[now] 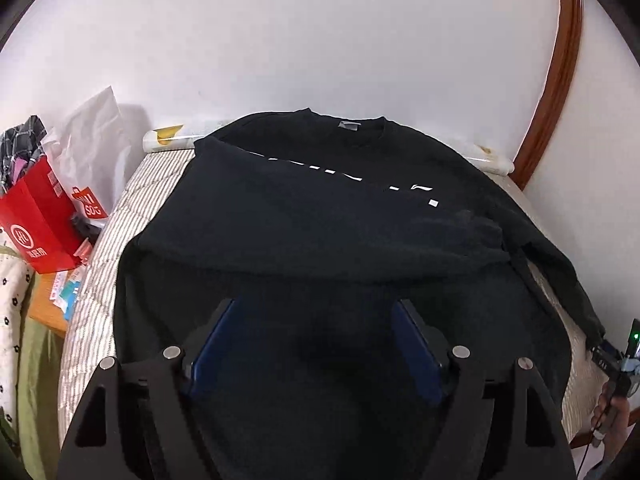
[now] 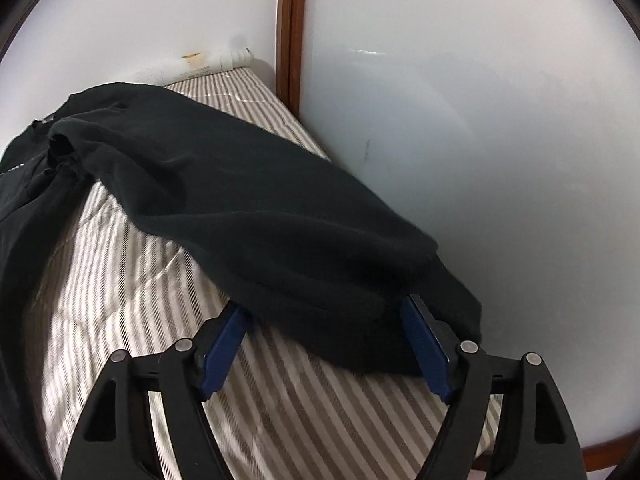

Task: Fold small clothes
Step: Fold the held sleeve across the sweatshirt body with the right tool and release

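A black long-sleeved shirt (image 1: 320, 216) with white lettering lies spread on a striped mattress (image 1: 108, 248), collar toward the far wall. My left gripper (image 1: 316, 308) is open above the shirt's lower body, with its blue pads (image 1: 212, 340) wide apart. The shirt's right sleeve (image 2: 240, 208) stretches along the mattress (image 2: 120, 280) in the right wrist view. My right gripper (image 2: 324, 312) is open, and the sleeve's cuff end lies between its fingers and drapes over the fingertips. The right gripper also shows at the sleeve end in the left wrist view (image 1: 612, 356).
A red paper bag (image 1: 40, 224) and a white plastic bag (image 1: 88, 148) stand left of the mattress. A white wall with brown wooden trim (image 2: 290, 28) runs close along the mattress on the right. A white wall is behind the mattress.
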Tool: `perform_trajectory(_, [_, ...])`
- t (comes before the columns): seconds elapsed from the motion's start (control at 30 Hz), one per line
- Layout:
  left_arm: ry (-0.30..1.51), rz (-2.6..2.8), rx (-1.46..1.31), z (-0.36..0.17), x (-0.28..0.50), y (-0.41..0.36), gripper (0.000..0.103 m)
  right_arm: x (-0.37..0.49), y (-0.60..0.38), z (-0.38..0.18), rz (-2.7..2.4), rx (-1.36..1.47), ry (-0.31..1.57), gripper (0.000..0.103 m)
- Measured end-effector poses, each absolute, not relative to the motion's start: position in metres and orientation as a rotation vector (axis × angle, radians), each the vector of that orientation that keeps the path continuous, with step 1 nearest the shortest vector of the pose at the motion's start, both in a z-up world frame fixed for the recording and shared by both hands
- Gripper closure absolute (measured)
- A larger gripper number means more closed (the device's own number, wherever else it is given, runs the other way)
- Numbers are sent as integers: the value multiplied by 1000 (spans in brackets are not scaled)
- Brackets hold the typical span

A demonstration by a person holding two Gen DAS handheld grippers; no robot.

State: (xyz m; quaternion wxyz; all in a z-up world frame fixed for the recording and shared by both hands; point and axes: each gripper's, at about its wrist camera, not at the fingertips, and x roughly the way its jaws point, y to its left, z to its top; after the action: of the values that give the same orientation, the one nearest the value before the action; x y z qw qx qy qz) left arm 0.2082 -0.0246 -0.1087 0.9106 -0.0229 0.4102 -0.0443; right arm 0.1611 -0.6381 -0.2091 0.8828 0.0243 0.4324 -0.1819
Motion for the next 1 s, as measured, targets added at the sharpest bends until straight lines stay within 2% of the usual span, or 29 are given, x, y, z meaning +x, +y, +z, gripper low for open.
perform_trajectory(0.07, [842,-82,-47,-107,207,-22,26,169,-639,-209,-387,58,903,32])
perform_trajectory(0.1, [840,-78,-50,-107,207,-19,26,170,-641,-209,-392,57,897,49])
perform_trajectory(0.13, [839,-74,-56,-107,206,-16,26,171,-641,-208,-401,45,891,77])
perform_trajectory(0.23, [848,-66,-73,-107,206,-6,26,179,-644,-203,-381,76,901,92])
perform_trajectory(0.37, [840,-46,-104,-101,203,12,26,182,-638,-177,-396,59,832,93])
perform_trajectory(0.53, [817,-30,-139,-91,198,31,26,198,-607,-112,-353,38,708,93])
perform_trajectory(0.8, [804,-19,-160,-83,198,59,26,241,-484,-19,-129,-43,535,93])
perform_trajectory(1.0, [803,11,-193,-84,203,87,26,274,-387,-6,34,-46,491,93])
